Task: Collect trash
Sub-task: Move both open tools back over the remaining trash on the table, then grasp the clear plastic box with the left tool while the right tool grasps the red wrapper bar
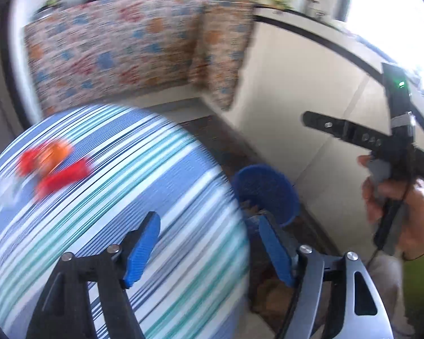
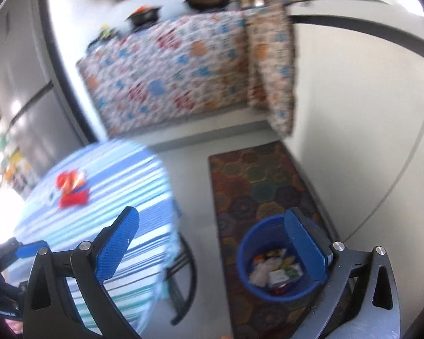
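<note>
On the round table [image 2: 121, 175], covered in a blue and green striped cloth, red and orange wrappers [image 2: 70, 188] lay in a small cluster toward its far left edge, blurred enough that their number could not be told. The left gripper [image 1: 209, 250] hung over the table's near right edge with its blue pads spread wide and nothing between them, well short of the wrappers [image 1: 53, 166]. To the right of the table, on the patterned floor mat [image 2: 268, 175], stood the blue bin [image 2: 271, 257], already holding a layer of mixed packets and scraps. The right gripper [image 2: 212, 248] was above the gap between table and bin, jaws likewise wide and empty; seen from the left wrist, the same right gripper [image 1: 313, 123] pointed leftward in the person's hand [image 1: 395, 197]. The remaining work looked to be the wrappers. The risk was that thin, light foil lying flat on loose cloth might slide from the pads, or that a pinch would catch the cloth too and drag it. A careless carry across the gap could drop a piece onto the mat instead of into the bin.
</note>
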The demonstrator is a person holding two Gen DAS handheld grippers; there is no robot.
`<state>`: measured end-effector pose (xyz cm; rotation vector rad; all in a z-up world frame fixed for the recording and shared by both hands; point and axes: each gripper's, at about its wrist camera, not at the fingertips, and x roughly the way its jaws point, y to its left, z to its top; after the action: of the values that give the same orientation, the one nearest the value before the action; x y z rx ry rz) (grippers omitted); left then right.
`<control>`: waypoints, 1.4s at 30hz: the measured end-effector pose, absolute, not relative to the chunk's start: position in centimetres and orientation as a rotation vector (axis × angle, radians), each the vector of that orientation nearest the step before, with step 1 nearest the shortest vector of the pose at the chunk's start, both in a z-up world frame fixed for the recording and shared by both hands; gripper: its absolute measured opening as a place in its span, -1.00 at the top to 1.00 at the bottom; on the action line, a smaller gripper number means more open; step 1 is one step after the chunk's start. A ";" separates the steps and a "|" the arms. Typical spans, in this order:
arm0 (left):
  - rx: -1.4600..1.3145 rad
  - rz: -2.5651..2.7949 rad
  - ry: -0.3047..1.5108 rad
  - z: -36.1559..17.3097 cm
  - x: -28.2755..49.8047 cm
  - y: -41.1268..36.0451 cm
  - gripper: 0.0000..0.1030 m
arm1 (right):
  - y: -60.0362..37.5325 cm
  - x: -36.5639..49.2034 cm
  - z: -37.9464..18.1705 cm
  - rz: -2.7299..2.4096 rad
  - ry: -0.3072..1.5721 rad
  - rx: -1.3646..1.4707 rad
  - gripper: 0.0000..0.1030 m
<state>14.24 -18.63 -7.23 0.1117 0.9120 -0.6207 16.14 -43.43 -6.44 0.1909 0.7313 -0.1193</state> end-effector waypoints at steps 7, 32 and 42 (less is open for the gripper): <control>0.074 -0.295 0.907 -12.8 15.9 -6.7 -0.45 | -30.6 19.2 -12.3 0.053 0.824 0.122 -0.99; -0.166 0.193 0.983 -16.6 29.5 0.6 -0.67 | -21.2 24.7 -20.5 0.102 0.956 -0.055 -0.99; -0.252 0.544 0.957 -14.4 39.2 0.8 -0.67 | -21.2 24.8 -20.5 0.102 0.954 -0.055 -0.99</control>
<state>39.24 0.83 -14.37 -0.2516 0.9573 0.5437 24.75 -21.22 -20.51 -0.0553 0.9544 0.1016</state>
